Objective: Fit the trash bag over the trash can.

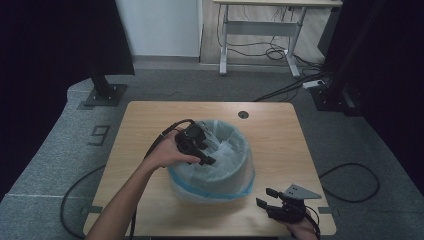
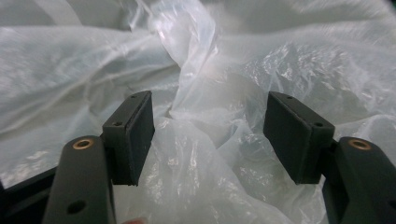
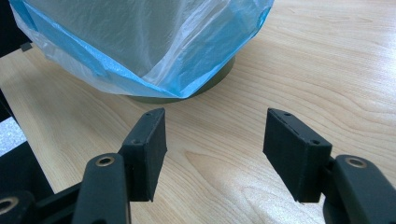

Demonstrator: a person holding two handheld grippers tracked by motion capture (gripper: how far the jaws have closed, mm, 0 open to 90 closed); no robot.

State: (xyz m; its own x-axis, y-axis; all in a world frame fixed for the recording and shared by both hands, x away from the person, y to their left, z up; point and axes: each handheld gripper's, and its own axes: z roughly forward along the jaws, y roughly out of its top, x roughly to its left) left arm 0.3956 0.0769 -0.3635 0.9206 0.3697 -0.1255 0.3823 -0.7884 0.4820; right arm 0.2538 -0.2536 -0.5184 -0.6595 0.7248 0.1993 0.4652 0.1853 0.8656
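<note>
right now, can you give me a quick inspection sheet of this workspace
surface: wooden table, with a round grommet hole at the far edge
job's things: round bin lined with a clear plastic bag, blue-edged and draped over the rim
clutter: nothing seen
grippers: left gripper inside the bin, open, bag film between the jaws but not pinched; right gripper open over bare table near the bin
cables: one cable trails from the left gripper
surroundings: grey carpet, a desk beyond, loose floor cables
</note>
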